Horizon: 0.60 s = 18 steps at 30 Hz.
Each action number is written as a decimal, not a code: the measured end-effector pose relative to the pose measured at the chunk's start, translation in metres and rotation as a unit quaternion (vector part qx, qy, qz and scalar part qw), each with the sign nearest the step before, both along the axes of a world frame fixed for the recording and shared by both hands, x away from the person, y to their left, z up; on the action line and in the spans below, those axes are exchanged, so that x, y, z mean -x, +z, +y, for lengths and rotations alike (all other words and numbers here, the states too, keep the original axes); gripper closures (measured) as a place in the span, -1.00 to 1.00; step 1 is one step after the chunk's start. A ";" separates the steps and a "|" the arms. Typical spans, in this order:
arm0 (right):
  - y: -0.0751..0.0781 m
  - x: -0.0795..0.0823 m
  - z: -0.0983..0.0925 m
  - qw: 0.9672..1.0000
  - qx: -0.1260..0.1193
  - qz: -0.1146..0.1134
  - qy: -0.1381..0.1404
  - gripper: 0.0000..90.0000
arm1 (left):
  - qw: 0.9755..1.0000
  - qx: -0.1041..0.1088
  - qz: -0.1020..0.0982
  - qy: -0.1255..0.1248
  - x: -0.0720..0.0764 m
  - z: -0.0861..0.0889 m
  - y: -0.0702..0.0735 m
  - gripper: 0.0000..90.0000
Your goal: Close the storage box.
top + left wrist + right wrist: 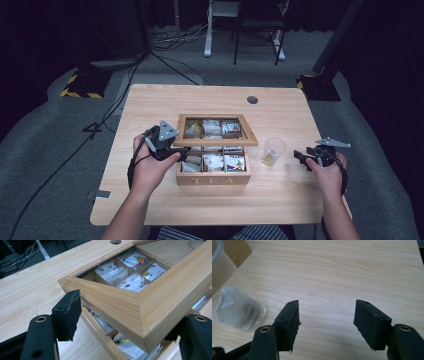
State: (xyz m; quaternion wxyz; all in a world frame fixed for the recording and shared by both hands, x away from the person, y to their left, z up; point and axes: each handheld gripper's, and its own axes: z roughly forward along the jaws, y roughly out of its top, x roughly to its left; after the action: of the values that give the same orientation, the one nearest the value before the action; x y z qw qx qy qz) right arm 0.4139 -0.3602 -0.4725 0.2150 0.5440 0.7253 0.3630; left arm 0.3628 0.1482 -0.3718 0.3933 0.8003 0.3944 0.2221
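Currently, the left hand (pixel 150 167) is seen wrapped around the left gripper (pixel 181 151), which is reached in level from the left side of the wooden tea box (pixel 213 172) and clamped on the corner of its raised lid (pixel 216 131); in the left gripper view the lid frame (pixel 140 305) is pinched between the two black jaws, tilted up above the compartments of tea bags (pixel 110 271). The right hand (pixel 327 172) is rested on the tabletop (pixel 280 192) at the far right, with the right gripper (pixel 302 156) pointed towards a clear plastic cup (pixel 274 150) just beside it; its jaws are spread with nothing between them, and a tea bag (pixel 234 307) is seen inside the cup. The word "TEA" is read on the front wall of the box.
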 end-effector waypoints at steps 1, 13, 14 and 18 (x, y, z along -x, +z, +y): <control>0.000 -0.001 0.001 1.000 0.000 -0.001 0.001 -0.16 | 1.000 -0.001 0.000 -0.001 0.001 0.000 -0.001 -0.32; -0.002 -0.011 0.009 1.000 -0.005 0.003 0.012 -0.17 | 1.000 -0.011 0.008 -0.012 0.009 0.003 -0.009 -0.32; -0.002 -0.011 0.009 1.000 -0.004 0.002 0.013 -0.17 | 1.000 -0.012 0.010 -0.012 0.010 0.003 -0.010 -0.32; -0.002 -0.013 0.010 1.000 -0.006 0.003 0.015 -0.17 | 1.000 -0.008 0.016 -0.017 0.012 0.004 -0.010 -0.32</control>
State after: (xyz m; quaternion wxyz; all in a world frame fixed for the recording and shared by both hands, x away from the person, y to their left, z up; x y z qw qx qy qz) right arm 0.4267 -0.3498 -0.4745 0.2045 0.5356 0.7315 0.3691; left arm 0.3504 0.1522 -0.3822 0.3841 0.8137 0.3851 0.2052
